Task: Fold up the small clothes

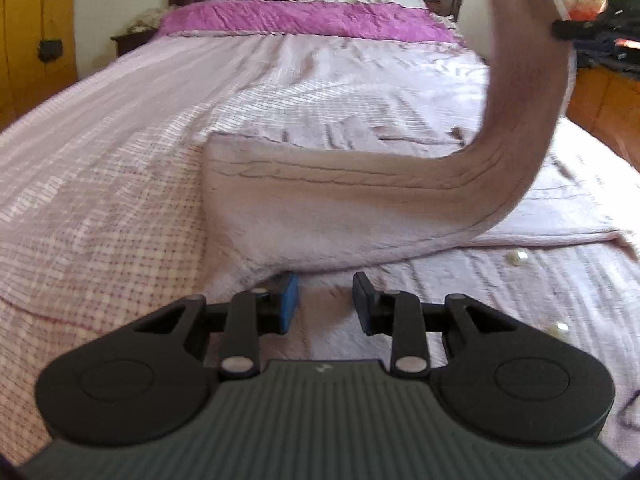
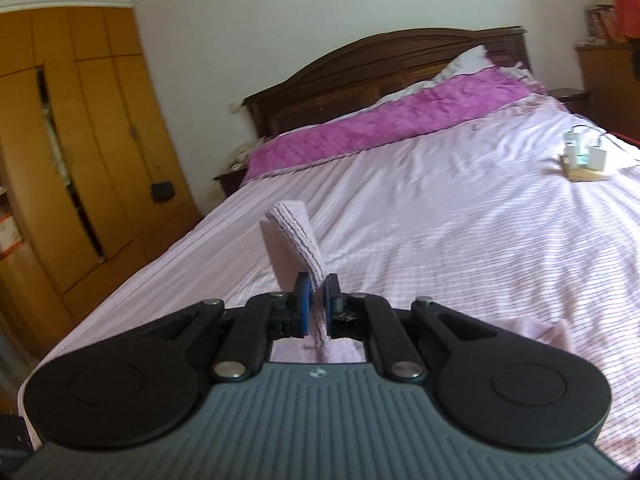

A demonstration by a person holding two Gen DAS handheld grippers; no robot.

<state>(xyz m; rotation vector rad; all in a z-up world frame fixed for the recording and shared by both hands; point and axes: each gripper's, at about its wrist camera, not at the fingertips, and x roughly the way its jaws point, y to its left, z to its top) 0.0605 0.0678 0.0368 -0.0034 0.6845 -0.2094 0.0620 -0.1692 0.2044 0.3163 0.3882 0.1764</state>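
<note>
A small pale mauve knit garment point(image 1: 320, 208) lies on the striped lilac bedcover point(image 1: 120, 160). Its right end curves up off the bed, pinched at the top by my right gripper point(image 1: 560, 29), seen there as a black tip. In the right wrist view that gripper point(image 2: 316, 310) is shut on the garment's ribbed edge point(image 2: 294, 236), which stands up between the blue pads. My left gripper point(image 1: 326, 300) is low over the bed at the garment's near edge. Its jaws stand apart with nothing clamped between them.
A magenta blanket band point(image 1: 304, 20) and a dark wooden headboard point(image 2: 380, 68) lie at the far end. White beads point(image 1: 516, 258) sit on the cover near the garment. Small white items on a board point(image 2: 580, 160) rest at the bed's right. Dark clothes point(image 1: 612, 40) top a wooden unit.
</note>
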